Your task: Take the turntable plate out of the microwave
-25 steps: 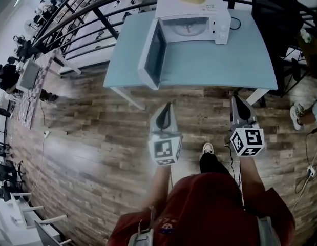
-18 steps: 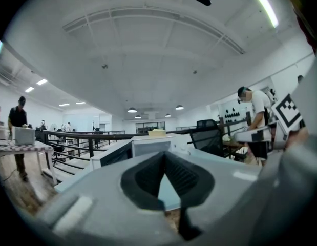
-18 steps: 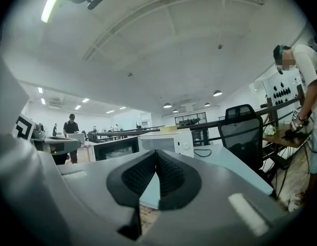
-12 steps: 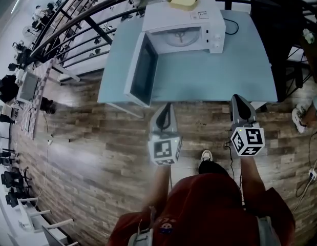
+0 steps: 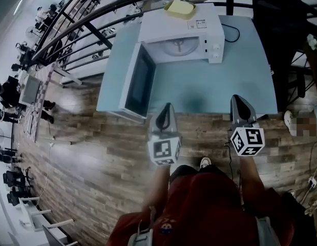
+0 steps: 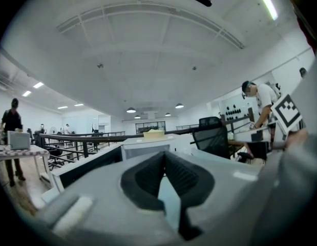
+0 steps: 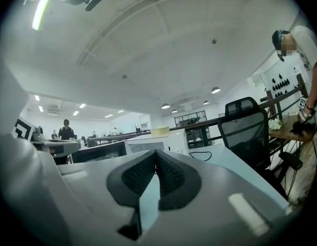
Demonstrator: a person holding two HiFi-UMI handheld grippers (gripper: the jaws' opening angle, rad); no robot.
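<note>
A white microwave [image 5: 191, 22] stands at the back of a light blue table [image 5: 219, 86], its door [image 5: 139, 81] swung wide open to the left. The round glass turntable plate [image 5: 177, 46] lies inside the cavity. My left gripper [image 5: 167, 109] is shut and empty at the table's near edge, in front of the open door. My right gripper [image 5: 239, 99] is also shut and empty, over the near edge further right. In the left gripper view the gripper [image 6: 164, 155] points level at the microwave [image 6: 145, 148]. The right gripper [image 7: 156, 154] points level too, with the microwave [image 7: 154, 143] ahead.
A yellow pad [image 5: 180, 7] lies on top of the microwave. A black cable [image 5: 231, 33] runs from its right side. A black office chair [image 5: 281, 14] stands right of the table, a dark railing [image 5: 97, 32] behind it. Wooden floor lies below me.
The table and microwave have come closer in the head view; both grippers, still shut, now reach the table's near edge instead of hanging over the floor.
</note>
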